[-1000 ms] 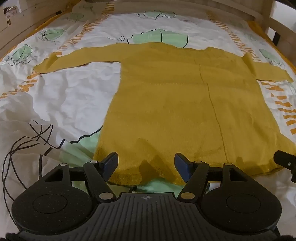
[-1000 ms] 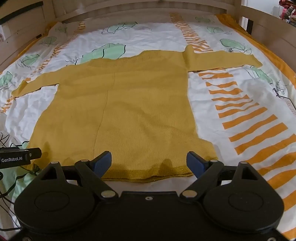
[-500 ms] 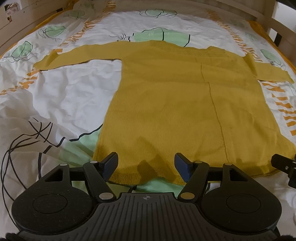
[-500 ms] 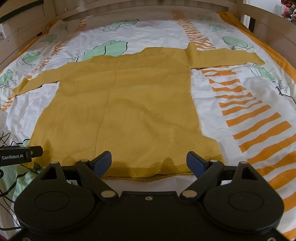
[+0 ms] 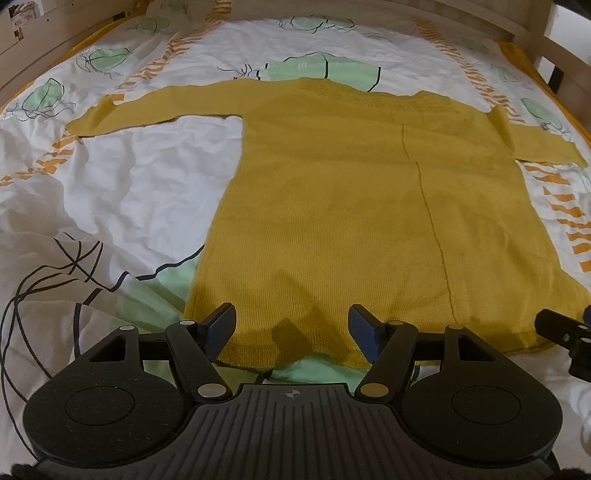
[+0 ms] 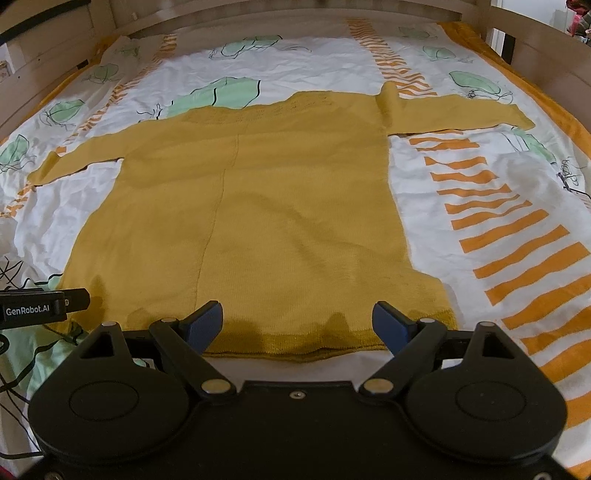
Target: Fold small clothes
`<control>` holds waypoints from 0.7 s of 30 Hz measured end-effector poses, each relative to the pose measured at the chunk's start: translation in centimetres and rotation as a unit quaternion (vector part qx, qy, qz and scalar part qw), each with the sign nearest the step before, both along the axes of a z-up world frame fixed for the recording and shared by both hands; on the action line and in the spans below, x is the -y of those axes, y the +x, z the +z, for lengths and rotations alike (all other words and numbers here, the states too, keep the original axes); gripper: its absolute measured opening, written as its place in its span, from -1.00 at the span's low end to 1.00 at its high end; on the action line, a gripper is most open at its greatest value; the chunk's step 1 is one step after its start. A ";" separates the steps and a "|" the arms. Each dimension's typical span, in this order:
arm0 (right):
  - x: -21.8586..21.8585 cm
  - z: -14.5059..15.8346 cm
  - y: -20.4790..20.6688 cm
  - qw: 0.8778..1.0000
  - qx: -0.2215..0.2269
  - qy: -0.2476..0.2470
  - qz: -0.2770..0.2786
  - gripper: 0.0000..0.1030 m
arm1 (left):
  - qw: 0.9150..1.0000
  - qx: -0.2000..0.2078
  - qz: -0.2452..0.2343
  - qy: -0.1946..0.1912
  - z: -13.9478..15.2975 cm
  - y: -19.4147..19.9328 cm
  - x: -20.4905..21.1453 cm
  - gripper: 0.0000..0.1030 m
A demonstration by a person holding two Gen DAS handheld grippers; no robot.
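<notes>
A mustard-yellow knit sweater point(image 5: 351, 206) lies flat on the bed, both sleeves spread out sideways, hem toward me. It also shows in the right wrist view point(image 6: 266, 221). My left gripper point(image 5: 291, 325) is open and empty, its blue pads just above the left half of the hem. My right gripper point(image 6: 297, 321) is open and empty above the right half of the hem. The right gripper's tip shows at the right edge of the left wrist view point(image 5: 565, 332); the left gripper shows at the left edge of the right wrist view point(image 6: 40, 308).
The sweater rests on a white bedsheet point(image 5: 122, 192) with green leaf shapes and orange stripes point(image 6: 517, 236). A wooden bed frame point(image 6: 258, 14) runs along the far side and both sides.
Both grippers have drawn back slightly, so the sweater sits lower and a little farther in both views. The jaws stay open. The sweater has not moved.
</notes>
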State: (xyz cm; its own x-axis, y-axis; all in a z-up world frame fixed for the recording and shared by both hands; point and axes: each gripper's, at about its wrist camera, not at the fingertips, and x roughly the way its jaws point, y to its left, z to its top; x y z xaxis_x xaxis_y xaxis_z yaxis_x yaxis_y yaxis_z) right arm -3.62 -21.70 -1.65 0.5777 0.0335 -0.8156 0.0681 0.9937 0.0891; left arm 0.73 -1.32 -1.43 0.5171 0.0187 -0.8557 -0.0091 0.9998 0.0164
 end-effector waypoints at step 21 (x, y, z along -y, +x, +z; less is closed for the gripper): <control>-0.2 -0.5 1.9 0.999 -0.007 0.021 0.027 0.74 | 1.000 -0.004 0.002 -0.004 0.3 1.6 0.0 0.29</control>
State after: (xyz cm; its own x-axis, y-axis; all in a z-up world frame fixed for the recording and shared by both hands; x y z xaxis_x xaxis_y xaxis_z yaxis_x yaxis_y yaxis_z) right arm -1.77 -21.47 -2.17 0.5630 0.0989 -0.8205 0.0152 0.9914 0.1299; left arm 2.34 -1.33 -1.14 0.5096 0.0131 -0.8603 -0.0125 0.9999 0.0078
